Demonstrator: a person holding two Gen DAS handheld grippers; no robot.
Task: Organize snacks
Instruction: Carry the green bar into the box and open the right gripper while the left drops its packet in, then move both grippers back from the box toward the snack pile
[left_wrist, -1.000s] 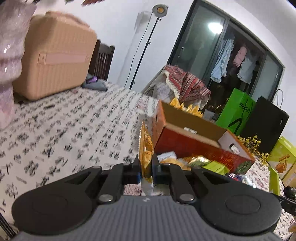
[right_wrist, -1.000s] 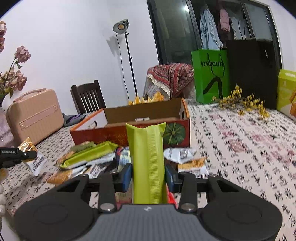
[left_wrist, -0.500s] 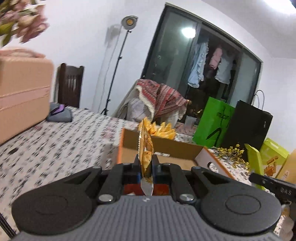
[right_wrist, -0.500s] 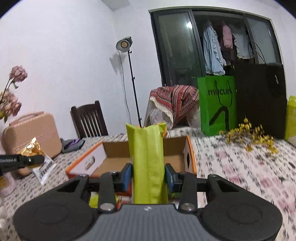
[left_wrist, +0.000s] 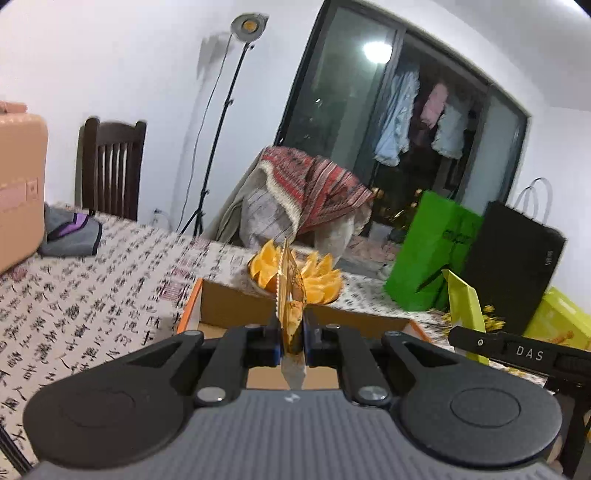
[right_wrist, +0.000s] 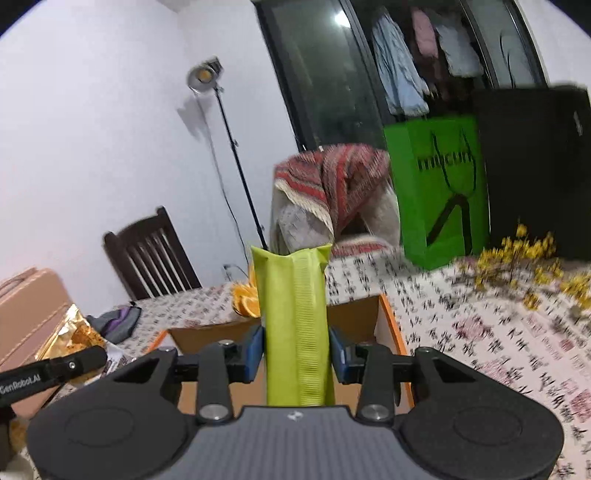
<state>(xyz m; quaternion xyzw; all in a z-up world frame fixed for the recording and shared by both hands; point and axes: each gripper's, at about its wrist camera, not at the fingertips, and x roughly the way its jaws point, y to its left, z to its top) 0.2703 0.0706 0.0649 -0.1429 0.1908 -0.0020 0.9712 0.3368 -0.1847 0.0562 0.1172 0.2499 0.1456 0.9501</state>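
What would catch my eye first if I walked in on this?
Two black tongs, each clamped on a snack: the right tongs hold a tall lime-green packet upright, the left tongs a thin golden packet edge-on. Just beyond both sits an open cardboard box on the calligraphy-print tablecloth.

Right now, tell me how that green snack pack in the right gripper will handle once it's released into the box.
The green snack pack stands straight above the right gripper, so it is probably fairly stiff. Its crimped seam suggests thin film, likely light. Long and narrow, it would probably tip flat in the cardboard box rather than stay upright.
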